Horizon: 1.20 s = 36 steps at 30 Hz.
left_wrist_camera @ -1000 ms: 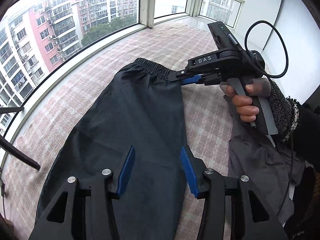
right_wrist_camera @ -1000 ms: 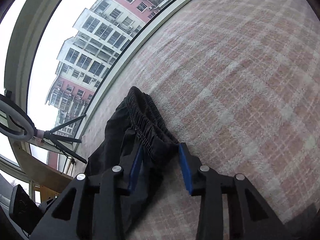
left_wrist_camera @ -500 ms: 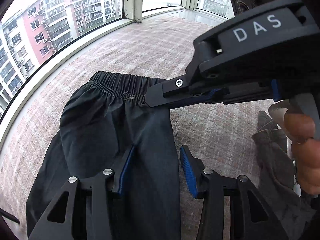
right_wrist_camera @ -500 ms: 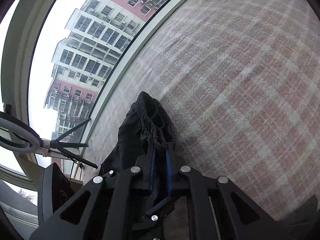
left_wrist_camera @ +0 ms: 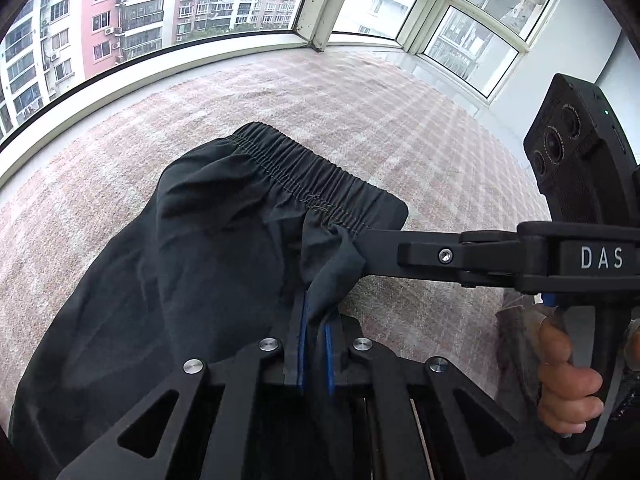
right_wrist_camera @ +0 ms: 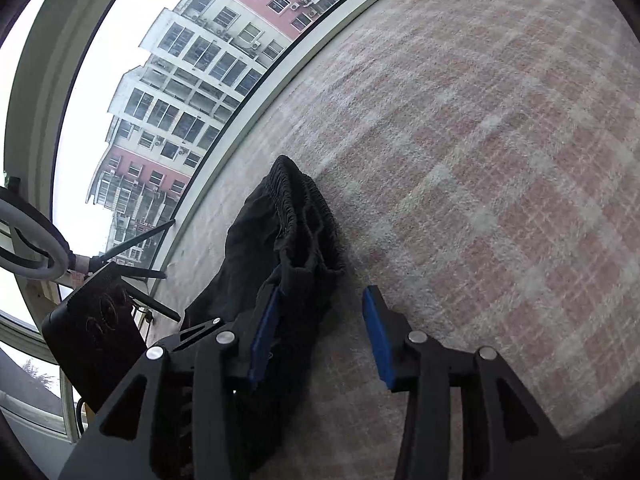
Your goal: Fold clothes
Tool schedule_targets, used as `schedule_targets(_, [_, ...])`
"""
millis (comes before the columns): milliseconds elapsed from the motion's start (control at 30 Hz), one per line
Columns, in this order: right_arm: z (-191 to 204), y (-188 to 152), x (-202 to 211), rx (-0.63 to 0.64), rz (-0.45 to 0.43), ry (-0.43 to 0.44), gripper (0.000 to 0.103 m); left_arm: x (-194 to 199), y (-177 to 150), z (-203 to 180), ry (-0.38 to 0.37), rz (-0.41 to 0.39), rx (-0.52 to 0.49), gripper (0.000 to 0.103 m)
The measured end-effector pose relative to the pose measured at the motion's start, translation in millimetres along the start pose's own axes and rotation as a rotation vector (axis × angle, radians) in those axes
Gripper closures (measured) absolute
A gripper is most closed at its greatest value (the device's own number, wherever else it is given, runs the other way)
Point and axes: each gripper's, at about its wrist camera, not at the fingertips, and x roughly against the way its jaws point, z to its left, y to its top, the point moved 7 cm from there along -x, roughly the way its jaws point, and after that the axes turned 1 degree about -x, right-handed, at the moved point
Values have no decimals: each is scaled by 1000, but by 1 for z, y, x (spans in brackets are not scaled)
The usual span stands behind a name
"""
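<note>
Across the pink-and-white checked blanket (left_wrist_camera: 400, 128) that covers the surface by the bay window, a dark grey pair of thin trousers with a gathered elastic waistband (left_wrist_camera: 200, 272) lies spread, waist towards the glass, flat enough to be folded. The left tongs (left_wrist_camera: 315, 344) are clamped on a raised pinch of cloth just below the waistband, seemingly to take over the hold. The right tongs (right_wrist_camera: 320, 332), gripped by a hand (left_wrist_camera: 568, 384), are opening at the waistband's corner; cloth hangs between their blue pads without being pressed, so they appear to be handing it off.
</note>
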Motion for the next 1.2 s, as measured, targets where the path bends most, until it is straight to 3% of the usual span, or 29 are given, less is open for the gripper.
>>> schedule_targets(200, [10,9,-18,16,-74,58,48,-1,-1,0,-27,-14,23,97])
schedule_targets(333, [12,4,-26,-62,-43,186,48,0,-3,4,-50,-13,43,96])
schedule_targets(467, [15,3,-27,-27,-61,167,48,2,-8,4,-51,1,32,94])
schedule_targets(533, [14,4,-30,-22,-64,153,56,10,-11,12,-55,41,49,92])
schedule_targets(600, [8,4,-36,-37,-52,149,85,29,-24,16,-104,62,112,89])
schedule_targets(667, [-1,5,-38,-80,-51,170,91,68,-51,23,-135,38,156,84])
schedule_targets(733, [-5,8,-35,-107,-64,171,92,111,-88,33,-106,21,184,75])
schedule_targets(800, [-1,9,-25,-96,-86,166,93,155,-134,51,-53,19,230,75])
schedule_targets(967, [12,18,29,-54,-165,205,94,261,-256,114,220,5,455,75])
schedule_targets(1100, [5,29,70,-29,-238,128,94,343,-355,146,386,-16,681,75])
schedule_targets(1200, [-19,45,103,-102,-324,68,94,385,-402,152,478,-53,761,75])
